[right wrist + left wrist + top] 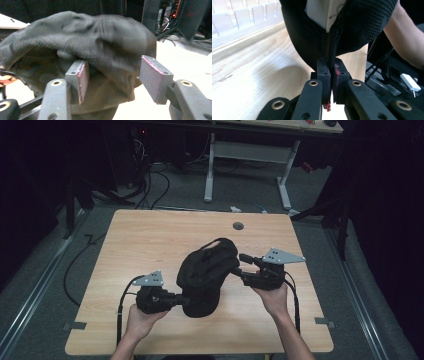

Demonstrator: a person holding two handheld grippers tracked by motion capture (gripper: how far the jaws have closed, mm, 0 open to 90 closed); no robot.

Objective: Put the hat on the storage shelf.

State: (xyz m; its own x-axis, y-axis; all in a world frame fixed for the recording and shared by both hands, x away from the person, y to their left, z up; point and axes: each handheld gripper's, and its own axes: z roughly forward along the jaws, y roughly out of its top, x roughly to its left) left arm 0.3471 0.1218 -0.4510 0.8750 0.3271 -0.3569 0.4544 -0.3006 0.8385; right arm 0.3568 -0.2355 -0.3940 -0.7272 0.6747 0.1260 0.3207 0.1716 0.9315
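A black fabric cap (207, 275) hangs just above the middle of the wooden table (145, 240), between my two grippers. My left gripper (183, 299) comes in from the left and is shut on the cap's lower edge. In the left gripper view its jaws (331, 66) pinch a seam of the cap (359, 25), and a white lining (324, 12) shows above. My right gripper (241, 266) sits at the cap's right side. In the right gripper view it (112, 77) stands open, its pads well apart, with a bulge of the cap (100, 42) between them.
A round cable hole (238, 226) lies near the table's far edge. Beyond the table stand a white-legged desk (210, 170) and floor cables (155, 185). A person's forearms (287, 325) enter from the bottom. Tape marks (75, 325) sit by the near corners.
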